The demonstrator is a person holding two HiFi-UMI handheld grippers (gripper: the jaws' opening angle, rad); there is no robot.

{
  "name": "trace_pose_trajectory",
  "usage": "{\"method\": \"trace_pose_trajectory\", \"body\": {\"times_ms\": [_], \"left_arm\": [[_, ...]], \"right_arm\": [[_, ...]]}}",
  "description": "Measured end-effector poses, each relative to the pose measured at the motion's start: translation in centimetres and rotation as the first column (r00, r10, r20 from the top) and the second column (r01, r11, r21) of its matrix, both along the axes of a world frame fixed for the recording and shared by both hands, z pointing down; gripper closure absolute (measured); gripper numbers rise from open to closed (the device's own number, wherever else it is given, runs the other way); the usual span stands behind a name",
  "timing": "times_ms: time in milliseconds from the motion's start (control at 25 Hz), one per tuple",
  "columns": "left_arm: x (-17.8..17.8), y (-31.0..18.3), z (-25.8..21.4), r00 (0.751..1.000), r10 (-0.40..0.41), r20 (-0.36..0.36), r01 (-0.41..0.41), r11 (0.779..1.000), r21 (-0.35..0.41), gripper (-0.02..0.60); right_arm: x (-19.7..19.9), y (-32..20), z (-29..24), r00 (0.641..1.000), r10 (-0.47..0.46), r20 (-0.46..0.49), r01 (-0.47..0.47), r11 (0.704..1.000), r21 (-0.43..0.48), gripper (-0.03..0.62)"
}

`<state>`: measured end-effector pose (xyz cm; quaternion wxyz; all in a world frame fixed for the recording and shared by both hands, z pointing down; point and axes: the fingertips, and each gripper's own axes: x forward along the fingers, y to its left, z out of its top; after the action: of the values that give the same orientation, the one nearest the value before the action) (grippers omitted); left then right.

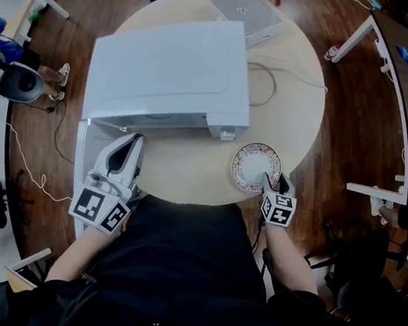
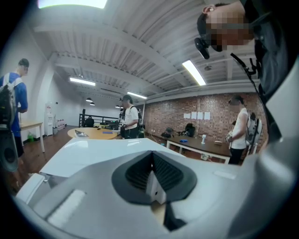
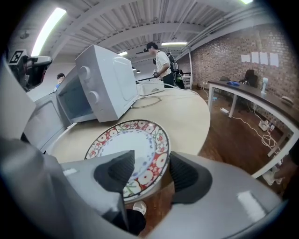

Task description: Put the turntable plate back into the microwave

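Your right gripper (image 1: 272, 182) straddles the near rim of the patterned plate (image 1: 254, 165) with its jaws apart. Whether a pad already touches the rim is hard to say. The plate lies at the near edge of the round table (image 1: 188, 171), outside the microwave (image 1: 168, 68), whose door (image 1: 79, 172) stands open. Your left gripper (image 1: 133, 143), jaws together on nothing, sits by that door. Gripping, lifting and placing the plate inside all remain.
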<state>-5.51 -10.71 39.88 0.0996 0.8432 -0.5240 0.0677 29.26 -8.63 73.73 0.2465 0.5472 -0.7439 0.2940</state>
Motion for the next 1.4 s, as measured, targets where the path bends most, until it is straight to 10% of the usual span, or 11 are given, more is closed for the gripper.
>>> {"method": "trace_pose_trajectory", "body": {"times_ms": [760,1400], "left_arm": [[-4.6,0.8,-1.7,0.999,-0.01,-0.033,0.01,1.0,0.01,0.577],[-6.7,2.2,-1.4,0.994,-0.002,-0.111,0.005,1.0,0.02,0.577]], "right_arm": [[-0.7,1.0,0.2,0.986,0.163,0.023,-0.161,0.985,-0.062,0.456],[-3.1,1.5,-3.1,0.9,0.309,0.307,-0.306,0.95,-0.059,0.568]]}}
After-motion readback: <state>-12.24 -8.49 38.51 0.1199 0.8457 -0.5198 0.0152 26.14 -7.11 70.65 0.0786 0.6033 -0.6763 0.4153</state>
